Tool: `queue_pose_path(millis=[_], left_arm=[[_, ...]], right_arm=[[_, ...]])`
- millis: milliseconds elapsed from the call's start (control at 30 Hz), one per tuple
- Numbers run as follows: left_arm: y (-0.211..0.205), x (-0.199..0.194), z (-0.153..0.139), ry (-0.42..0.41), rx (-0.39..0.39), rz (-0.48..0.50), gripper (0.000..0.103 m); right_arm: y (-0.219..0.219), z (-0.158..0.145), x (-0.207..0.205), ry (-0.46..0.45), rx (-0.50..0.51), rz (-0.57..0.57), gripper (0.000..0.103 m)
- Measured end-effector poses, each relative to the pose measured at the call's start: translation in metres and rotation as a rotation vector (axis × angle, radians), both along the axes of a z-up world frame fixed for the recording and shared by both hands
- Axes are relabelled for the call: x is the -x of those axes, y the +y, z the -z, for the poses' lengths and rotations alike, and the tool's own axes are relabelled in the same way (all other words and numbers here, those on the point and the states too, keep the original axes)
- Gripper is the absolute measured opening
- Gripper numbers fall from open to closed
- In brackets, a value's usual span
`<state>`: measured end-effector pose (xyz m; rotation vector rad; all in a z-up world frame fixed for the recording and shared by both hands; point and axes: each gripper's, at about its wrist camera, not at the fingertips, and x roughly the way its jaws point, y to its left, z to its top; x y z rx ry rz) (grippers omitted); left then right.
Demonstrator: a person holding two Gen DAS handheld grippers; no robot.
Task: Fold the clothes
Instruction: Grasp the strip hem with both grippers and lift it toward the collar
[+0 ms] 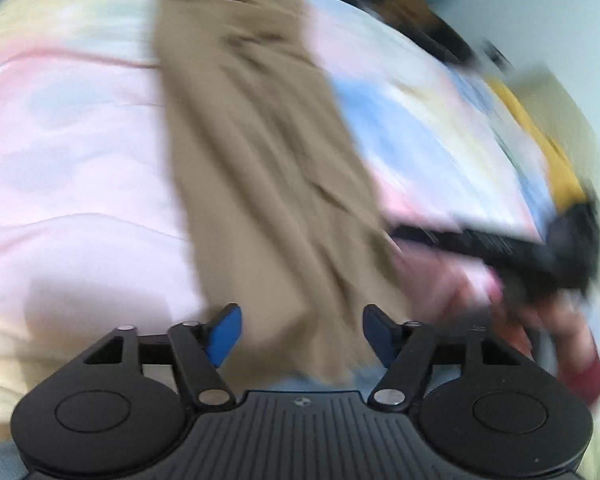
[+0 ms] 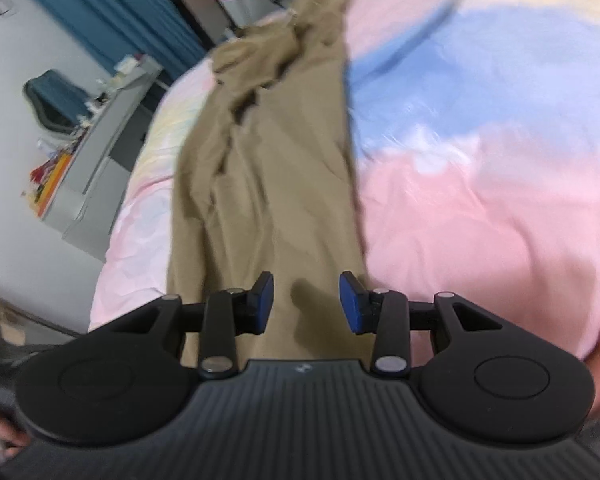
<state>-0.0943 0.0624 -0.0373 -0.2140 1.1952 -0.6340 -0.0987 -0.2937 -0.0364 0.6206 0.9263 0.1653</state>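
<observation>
Trousers (image 2: 268,168) lie on bedspread (image 2: 480,200); both hand-held grippers (image 1: 302,334) (image 2: 306,302) gape, empty.

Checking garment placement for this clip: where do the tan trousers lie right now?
In both wrist views the tan trousers lie stretched lengthwise on the pastel bedspread, running away from the open left gripper and right gripper.

1. Tan garment (image 2: 272,168) – long, narrow, laid flat in a lengthwise strip, running away from the right gripper (image 2: 306,304).
2. Far end bunched and creased – near end lies under the gripper's parted fingers, unheld.
</observation>
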Motion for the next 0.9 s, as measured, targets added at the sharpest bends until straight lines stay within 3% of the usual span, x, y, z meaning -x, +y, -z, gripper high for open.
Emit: queue_pose_path(millis=[67, 167, 267, 367, 400, 500, 533, 567, 600, 667, 767, 900], left_arm=[[0.012, -0.012, 0.01, 0.031, 0.03, -0.074, 0.07], [0.017, -0.022, 0.029, 0.114, 0.086, -0.075, 0.07], [0.017, -0.025, 0.036, 0.16, 0.155, -0.004, 0.068], [0.007, -0.02, 0.045, 0.185, 0.169, 0.101, 0.066], [0.002, -0.017, 0.047, 0.184, 0.147, 0.124, 0.059], [-0.002, -0.009, 0.044, 0.162, 0.077, 0.168, 0.024], [-0.002, -0.007, 0.041, 0.152, 0.057, 0.179, 0.015], [0.0, -0.005, 0.037, 0.138, 0.055, 0.182, 0.012], [0.002, -0.003, 0.031, 0.121, 0.063, 0.181, 0.01], [0.009, 0.004, 0.014, 0.065, 0.087, 0.183, 0.009], [0.021, 0.011, -0.015, -0.014, 0.146, 0.156, 0.008], [0.03, 0.014, -0.072, -0.112, 0.193, 0.102, 0.008]], right_arm=[[-0.002, 0.006, -0.001, 0.059, -0.018, 0.016, 0.042], [0.0, 0.014, 0.0, 0.139, -0.032, 0.01, 0.06], [0.013, 0.021, 0.004, 0.211, -0.05, -0.057, 0.062], [0.031, 0.027, 0.01, 0.261, -0.069, -0.14, 0.062], [0.037, 0.03, 0.012, 0.271, -0.068, -0.157, 0.062], [0.054, 0.033, 0.019, 0.291, -0.046, -0.204, 0.061], [0.06, 0.033, 0.021, 0.296, -0.034, -0.224, 0.059], [0.066, 0.033, 0.023, 0.301, -0.022, -0.243, 0.044], [0.066, 0.031, 0.024, 0.291, -0.015, -0.238, 0.02], [0.065, 0.025, 0.027, 0.27, -0.002, -0.223, 0.011], [0.057, 0.007, 0.032, 0.205, -0.017, -0.213, 0.01], [0.04, -0.044, 0.033, 0.067, -0.047, -0.204, 0.01]])
